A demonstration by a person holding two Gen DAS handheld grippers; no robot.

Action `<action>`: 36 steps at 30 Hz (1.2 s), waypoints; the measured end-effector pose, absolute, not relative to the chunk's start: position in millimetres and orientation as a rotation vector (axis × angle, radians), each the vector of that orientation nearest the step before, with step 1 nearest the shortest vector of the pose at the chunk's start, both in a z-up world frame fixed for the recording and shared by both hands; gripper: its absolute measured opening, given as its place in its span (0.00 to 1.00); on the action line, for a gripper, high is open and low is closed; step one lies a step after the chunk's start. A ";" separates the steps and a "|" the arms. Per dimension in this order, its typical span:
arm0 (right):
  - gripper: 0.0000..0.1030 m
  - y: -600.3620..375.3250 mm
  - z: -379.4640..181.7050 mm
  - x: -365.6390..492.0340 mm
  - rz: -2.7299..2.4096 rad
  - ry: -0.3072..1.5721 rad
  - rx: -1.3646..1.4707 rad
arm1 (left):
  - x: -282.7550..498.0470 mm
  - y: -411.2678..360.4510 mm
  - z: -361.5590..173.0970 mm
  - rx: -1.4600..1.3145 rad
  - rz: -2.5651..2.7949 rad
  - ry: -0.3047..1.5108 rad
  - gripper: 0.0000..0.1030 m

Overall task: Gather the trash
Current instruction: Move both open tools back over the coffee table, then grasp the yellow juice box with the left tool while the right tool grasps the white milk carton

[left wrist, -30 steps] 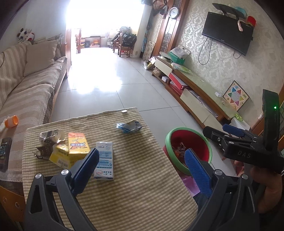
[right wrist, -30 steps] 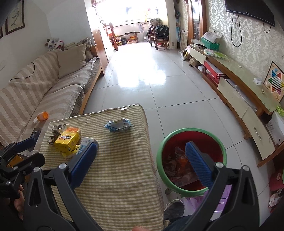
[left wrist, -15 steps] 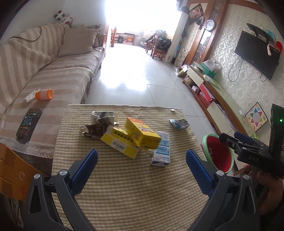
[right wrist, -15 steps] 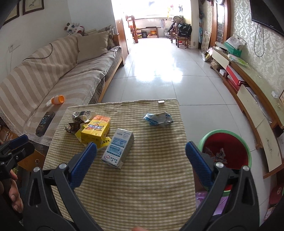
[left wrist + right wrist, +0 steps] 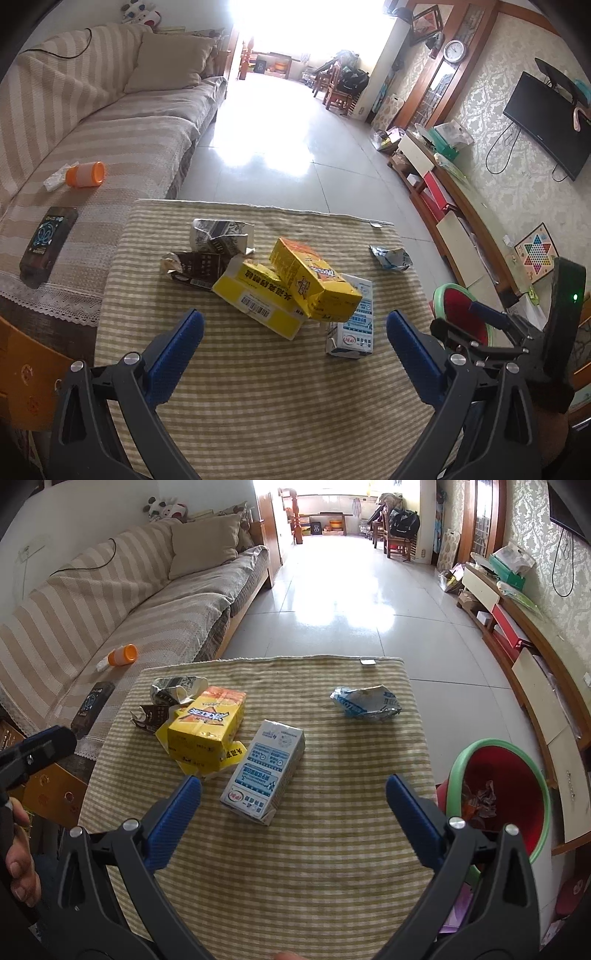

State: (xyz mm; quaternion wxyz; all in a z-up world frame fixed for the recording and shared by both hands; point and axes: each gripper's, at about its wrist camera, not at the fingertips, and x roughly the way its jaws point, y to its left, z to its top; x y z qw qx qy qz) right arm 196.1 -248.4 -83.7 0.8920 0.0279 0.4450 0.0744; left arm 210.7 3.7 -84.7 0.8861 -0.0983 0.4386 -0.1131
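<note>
My right tool (image 5: 293, 794) and left tool (image 5: 295, 328) both hang spread and empty above the bench (image 5: 295, 867), so I judge I'm picking the next piece, likely the blue-white carton (image 5: 266, 770) lying just left of the red bin (image 5: 498, 794), needing a descent and squeeze.

A home living room: a beige striped fabric sofa (image 5: 122, 602) at ten o'clock, a black wall-mounted flat television (image 5: 546, 118) over a long low wooden cabinet (image 5: 454, 206) at two o'clock, glossy tiled floor (image 5: 343, 602) at twelve.
</note>
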 end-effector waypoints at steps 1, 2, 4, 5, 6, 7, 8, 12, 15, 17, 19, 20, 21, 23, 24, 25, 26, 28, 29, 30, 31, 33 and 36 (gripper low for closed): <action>0.96 -251.4 -87.7 197.3 0.152 0.931 0.062 | 218.6 -1.7 -87.7 -0.207 -0.245 0.919 0.92; 0.96 -255.8 -92.5 198.9 0.150 0.940 0.071 | 225.4 -5.7 -90.2 -0.205 -0.247 0.928 0.92; 0.96 -263.0 -98.9 201.6 0.143 0.952 0.088 | 242.3 -16.4 -97.0 -0.191 -0.234 0.951 0.92; 0.96 -266.3 -102.6 203.1 0.142 0.957 0.095 | 250.6 -21.5 -101.1 -0.185 -0.230 0.967 0.92; 0.96 -269.2 -105.2 204.2 0.142 0.961 0.099 | 259.8 -27.9 -106.4 -0.174 -0.225 0.986 0.92; 0.96 -272.1 -108.8 205.9 0.140 0.966 0.101 | 268.4 -34.4 -111.5 -0.161 -0.218 1.002 0.92; 0.96 -274.0 -111.7 207.7 0.139 0.971 0.104 | 274.7 -39.9 -115.7 -0.149 -0.213 1.015 0.92; 0.96 -277.9 -127.6 214.8 0.155 0.997 0.128 | 299.7 -61.5 -137.1 -0.088 -0.191 1.066 0.92; 0.96 -274.1 -137.6 218.8 0.177 1.012 0.140 | 312.8 -75.8 -153.9 0.005 -0.144 1.109 0.92; 0.96 -270.3 -143.7 220.7 0.192 1.022 0.143 | 319.2 -81.9 -163.4 0.054 -0.124 1.135 0.91; 0.95 -268.4 -149.6 221.9 0.204 1.034 0.156 | 324.8 -88.9 -172.0 0.122 -0.091 1.159 0.88; 0.96 -268.1 -152.6 222.3 0.208 1.039 0.163 | 326.3 -90.7 -174.0 0.137 -0.085 1.168 0.86; 0.96 -268.4 -154.2 222.6 0.209 1.042 0.169 | 327.9 -91.6 -177.0 0.147 -0.078 1.182 0.85; 0.96 -270.2 -157.6 223.3 0.210 1.046 0.182 | 330.2 -92.1 -180.7 0.152 -0.070 1.199 0.70; 0.96 -271.0 -158.9 223.9 0.211 1.048 0.188 | 329.7 -92.0 -182.8 0.155 -0.063 1.207 0.64; 0.96 -271.4 -160.4 224.1 0.212 1.050 0.192 | 329.6 -91.2 -184.6 0.150 -0.064 1.218 0.55; 0.96 -271.0 -162.1 223.7 0.214 1.053 0.195 | 329.7 -89.9 -186.0 0.140 -0.069 1.224 0.55; 0.96 -269.2 -165.2 223.2 0.223 1.059 0.197 | 327.1 -89.1 -184.9 0.143 -0.078 1.214 0.54; 0.96 -267.7 -166.7 223.0 0.226 1.062 0.196 | 326.3 -88.5 -183.4 0.138 -0.081 1.207 0.54; 0.96 -266.3 -167.7 222.8 0.227 1.064 0.197 | 324.9 -85.6 -180.2 0.125 -0.082 1.196 0.54; 0.96 -264.7 -168.3 222.7 0.230 1.066 0.201 | 323.6 -82.4 -176.8 0.114 -0.078 1.182 0.54; 0.96 -262.0 -167.2 224.2 0.236 1.064 0.203 | 319.2 -75.1 -166.5 0.085 -0.077 1.148 0.53; 0.96 -252.4 -162.9 226.9 0.244 1.054 0.190 | 310.2 -65.7 -146.1 0.049 -0.086 1.095 0.53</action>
